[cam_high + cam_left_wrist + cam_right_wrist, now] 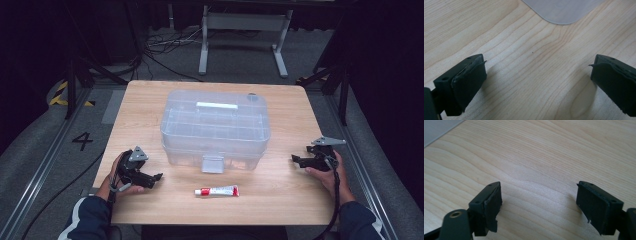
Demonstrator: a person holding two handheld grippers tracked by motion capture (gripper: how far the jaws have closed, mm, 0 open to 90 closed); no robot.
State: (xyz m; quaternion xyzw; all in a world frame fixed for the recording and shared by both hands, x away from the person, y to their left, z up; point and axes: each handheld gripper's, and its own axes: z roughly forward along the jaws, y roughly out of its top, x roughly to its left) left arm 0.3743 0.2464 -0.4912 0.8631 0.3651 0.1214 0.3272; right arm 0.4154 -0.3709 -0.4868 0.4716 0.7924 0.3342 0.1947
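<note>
1. A clear plastic box (215, 127) sits at the middle of the wooden worktop (280, 200), closed, with rounded corners and a see-through lid.
2. Through the lid, divider walls show that split the inside into small compartments; what lies in them cannot be made out.
3. A white strip (217, 105) runs along the top of the lid near its far edge, and a clear latch tab (212, 163) hangs at the middle of the near wall.
4. A small tube (217, 191), white with red markings and a red end at the left, lies flat on the worktop just in front of the box, apart from it and about in line with the latch.
5. The left tool (159, 176) rests low at the near left of the worktop, held in the person's left hand (120, 181), pointing toward the tube but well apart from it.
6. In the left gripper view its jaws stand wide apart over bare wood, released, with a rounded corner of the box at the top edge.
7. The right tool (294, 159) is held in the right hand (327, 175) at the right side of the worktop, near the box but not touching it.
8. In the right gripper view its jaws are likewise spread wide over bare wood, grasping nothing.
</note>
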